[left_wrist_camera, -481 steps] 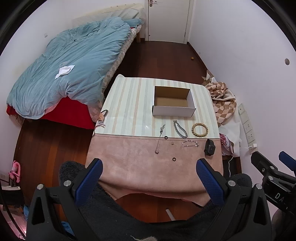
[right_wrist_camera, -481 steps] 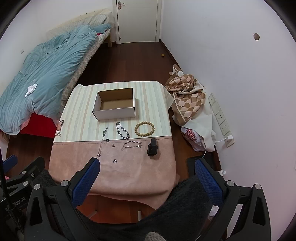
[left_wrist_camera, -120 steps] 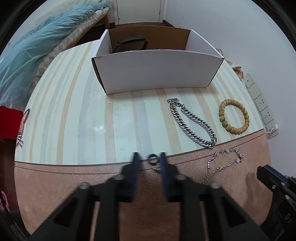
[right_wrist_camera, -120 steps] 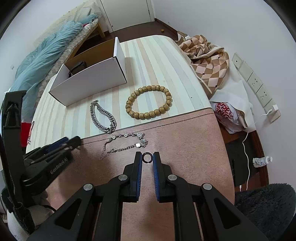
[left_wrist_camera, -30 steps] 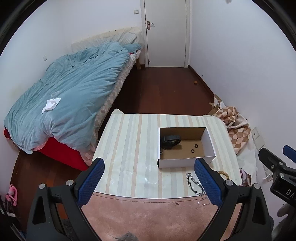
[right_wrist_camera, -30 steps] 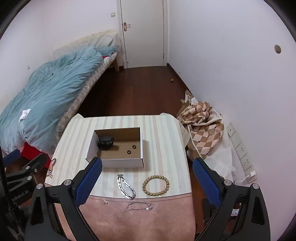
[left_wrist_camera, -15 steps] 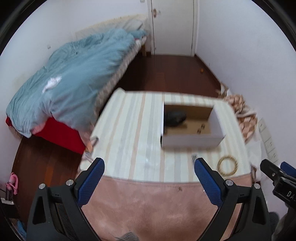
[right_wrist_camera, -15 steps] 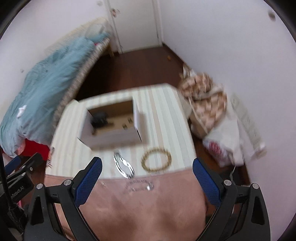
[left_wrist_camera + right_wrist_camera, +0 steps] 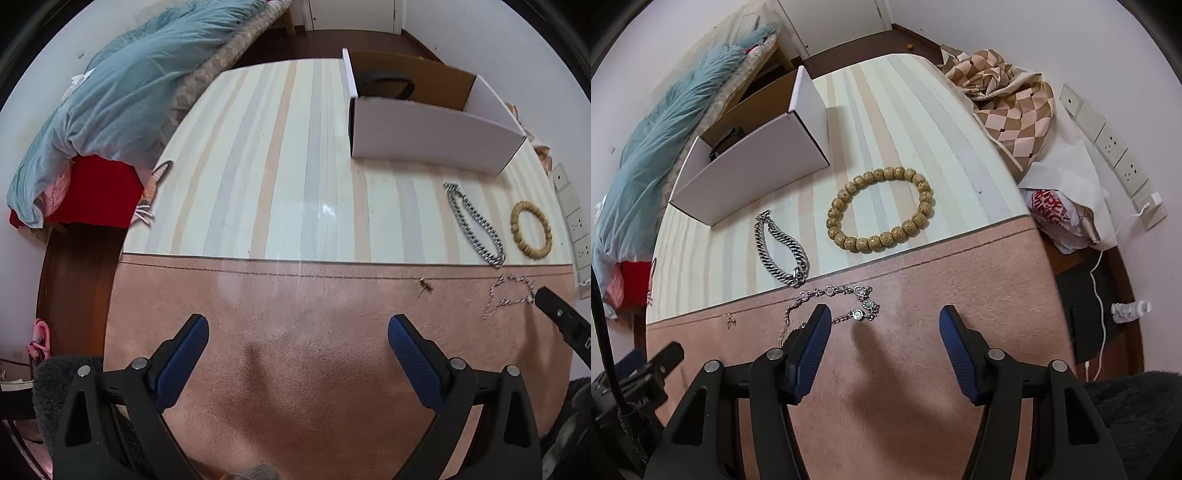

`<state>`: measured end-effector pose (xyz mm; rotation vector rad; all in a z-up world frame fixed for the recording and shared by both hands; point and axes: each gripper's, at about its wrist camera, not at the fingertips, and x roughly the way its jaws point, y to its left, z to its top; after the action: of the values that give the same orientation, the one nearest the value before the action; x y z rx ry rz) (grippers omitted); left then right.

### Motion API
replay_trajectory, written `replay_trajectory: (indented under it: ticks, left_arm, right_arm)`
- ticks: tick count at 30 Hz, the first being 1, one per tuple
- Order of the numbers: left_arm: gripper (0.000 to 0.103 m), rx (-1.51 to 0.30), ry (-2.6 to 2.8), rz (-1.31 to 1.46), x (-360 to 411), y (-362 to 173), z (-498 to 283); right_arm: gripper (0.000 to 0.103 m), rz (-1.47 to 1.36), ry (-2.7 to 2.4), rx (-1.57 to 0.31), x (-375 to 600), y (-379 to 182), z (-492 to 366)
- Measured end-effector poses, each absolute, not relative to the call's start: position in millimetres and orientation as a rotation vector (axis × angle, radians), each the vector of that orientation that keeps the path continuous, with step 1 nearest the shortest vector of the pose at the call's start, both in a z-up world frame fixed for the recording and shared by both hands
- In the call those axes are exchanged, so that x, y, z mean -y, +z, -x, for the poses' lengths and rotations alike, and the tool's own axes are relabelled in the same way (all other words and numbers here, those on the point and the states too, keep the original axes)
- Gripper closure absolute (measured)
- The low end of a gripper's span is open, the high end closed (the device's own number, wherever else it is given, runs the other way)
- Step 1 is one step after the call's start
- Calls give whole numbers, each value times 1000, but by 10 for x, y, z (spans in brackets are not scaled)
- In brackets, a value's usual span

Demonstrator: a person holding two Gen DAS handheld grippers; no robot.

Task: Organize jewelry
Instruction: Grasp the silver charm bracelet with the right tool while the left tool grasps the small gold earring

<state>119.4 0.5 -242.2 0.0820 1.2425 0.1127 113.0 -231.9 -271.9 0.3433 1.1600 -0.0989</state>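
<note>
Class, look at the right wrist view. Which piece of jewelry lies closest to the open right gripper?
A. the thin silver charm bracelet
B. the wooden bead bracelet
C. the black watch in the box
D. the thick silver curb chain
A: the thin silver charm bracelet lies on the pink cloth right at the right gripper, partly behind its left finger.

Bare pink cloth [image 9: 295, 332] ahead; white box [image 9: 424, 133] blocks beyond.

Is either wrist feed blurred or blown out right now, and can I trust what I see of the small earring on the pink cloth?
Left wrist view: sharp, strong fisheye bending of the table edges, a small glare patch on the striped cover; the earring is tiny but distinct. Right wrist view: also sharp, soft shadow under the open right tongs; the earring is small and slightly soft there.
</note>
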Motion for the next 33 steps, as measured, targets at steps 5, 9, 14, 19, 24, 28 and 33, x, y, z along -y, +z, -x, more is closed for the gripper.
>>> replay_trajectory:
  ticks: [5,9,14,19,24,28,33]
  left_arm:
    - [4,-1245,112,-91,-21,-2448,-1226]
    - [4,-1239,88,-86,-17,-2468,-1275]
    - [4,-1227,27,-45,45,-2476,-1316]
    - [4,-1212,-85,-93,296,-2491,-1330]
    - [5,-1230,-169,-161,549,-2624,-1355]
    - [17,-1218,-196,-186,669,-2659,-1373]
    - [69,-1214,-227,-157,690,-2678,-1369]
  right_arm:
    - [58,-239,-113,-1125,2116,-2747,-1213]
    - [63,-125,-139,-1128,1953,-2756,-1250]
    - [96,-110,-95,-1138,1875,-2725,-1257]
    - [97,-178,-144,-1100,2071,-2605,-1141]
    - [97,-231,-166,-1072,2295,-2480,-1102]
    - [97,-248,-176,-1074,2383,-2484,-1127]
    - [97,-281,-167,-1097,2391,-2550,-1122]
